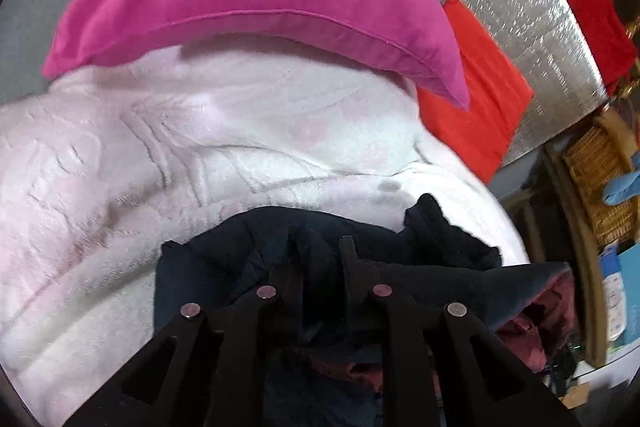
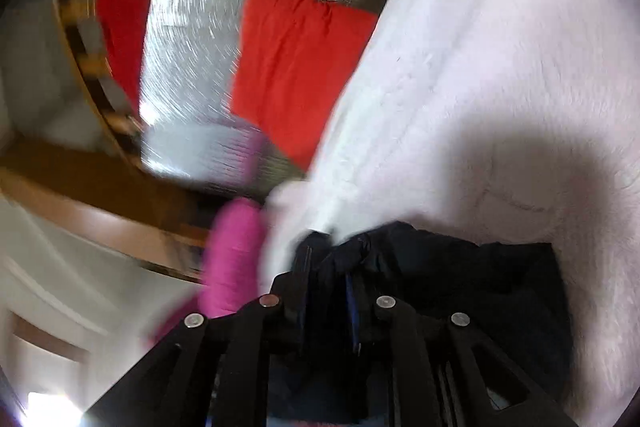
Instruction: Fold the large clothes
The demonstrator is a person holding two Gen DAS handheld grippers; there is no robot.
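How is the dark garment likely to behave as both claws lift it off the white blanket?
The dark garment bunches in soft folds, so it will probably sag and drape, not hold shape. It looks thin, so likely light. The left claw and right claw pinch only small bunches, which may slip.

Two black hand-held grippers were seen, each from its own wrist camera, reaching forward from the bottom of the frame. The left hand-held gripper (image 1: 322, 251) pointed steeply downward. Its two fingers (image 1: 349, 255) stood close together with a fold of dark garment (image 1: 432, 227) bunched between them, and the pads pressed on the cloth. The right hand-held gripper (image 2: 328, 267) pointed more nearly level and was tilted to one side; its view was blurred. Its fingers (image 2: 304, 259) were likewise drawn nearly together, pinching the dark garment (image 2: 460, 267) between the blue-edged pads. No hand or sleeve showed in either view.
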